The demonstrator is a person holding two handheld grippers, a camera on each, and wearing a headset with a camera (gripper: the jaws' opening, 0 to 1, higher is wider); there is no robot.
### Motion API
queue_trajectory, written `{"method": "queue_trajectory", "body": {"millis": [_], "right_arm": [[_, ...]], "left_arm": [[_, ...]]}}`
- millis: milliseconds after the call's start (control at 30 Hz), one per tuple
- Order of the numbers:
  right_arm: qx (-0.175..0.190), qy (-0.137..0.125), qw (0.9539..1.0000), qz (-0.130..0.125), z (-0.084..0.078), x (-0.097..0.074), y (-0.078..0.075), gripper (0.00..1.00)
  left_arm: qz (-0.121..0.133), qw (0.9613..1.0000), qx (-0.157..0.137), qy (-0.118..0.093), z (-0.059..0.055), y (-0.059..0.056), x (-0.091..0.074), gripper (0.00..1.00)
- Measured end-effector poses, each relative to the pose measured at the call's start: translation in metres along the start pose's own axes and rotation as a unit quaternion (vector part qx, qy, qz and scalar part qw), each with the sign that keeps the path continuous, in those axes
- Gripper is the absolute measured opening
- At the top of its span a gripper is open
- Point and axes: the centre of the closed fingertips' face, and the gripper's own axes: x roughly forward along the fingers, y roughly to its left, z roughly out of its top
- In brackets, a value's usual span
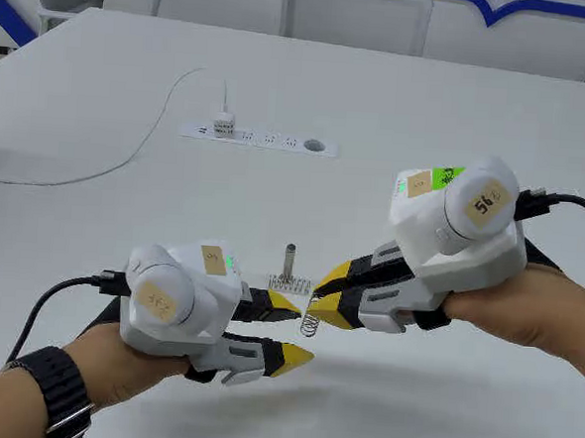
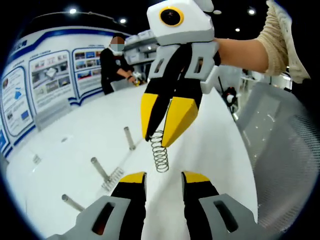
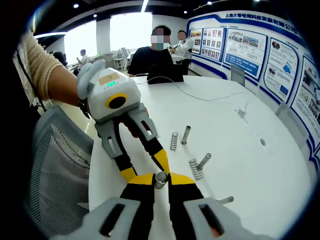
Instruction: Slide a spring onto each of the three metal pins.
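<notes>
My right gripper (image 1: 313, 300) is shut on the top of a small steel spring (image 1: 309, 324), which hangs just above the white table (image 1: 427, 138). The same spring (image 3: 160, 178) sits end-on between its yellow tips (image 3: 160, 180). My left gripper (image 1: 304, 335) faces it from the left, open, its jaws on either side of the spring's lower end. From the left gripper (image 2: 162, 177), the spring (image 2: 160, 152) dangles from the right gripper (image 2: 156, 138). Three bare metal pins (image 2: 130, 138) (image 2: 100, 169) (image 2: 72, 202) stand beyond. A loose spring (image 3: 174, 141) and another loose spring (image 3: 194, 169) lie by the pins (image 3: 185, 135).
A white power strip (image 1: 258, 136) with a plug and cable lies further back on the table. A grey mesh chair (image 3: 55, 165) stands at the table's edge. People sit at the far end (image 3: 160, 50).
</notes>
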Motion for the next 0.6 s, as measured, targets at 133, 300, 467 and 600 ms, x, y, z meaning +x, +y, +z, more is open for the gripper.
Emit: {"method": "queue_trajectory", "body": {"millis": [133, 300, 467, 600], "right_arm": [[0.003, 0.000, 1.0000, -0.008, -0.001, -0.004, -0.005, 0.11], [0.008, -0.001, 0.9998, -0.017, -0.003, -0.009, -0.012, 0.11], [0.013, 0.000, 0.9996, -0.026, -0.006, -0.013, -0.018, 0.11], [0.017, -0.002, 0.9993, -0.033, -0.007, -0.017, -0.024, 0.11]], "left_arm": [[0.008, 0.9999, -0.009, -0.003, -0.002, 0.003, -0.003, 0.32], [0.020, 0.9994, -0.027, -0.008, -0.004, 0.008, -0.007, 0.37], [0.030, 0.9987, -0.040, -0.010, -0.007, 0.012, -0.013, 0.41], [0.038, 0.9981, -0.047, -0.012, -0.009, 0.015, -0.018, 0.45]]}}
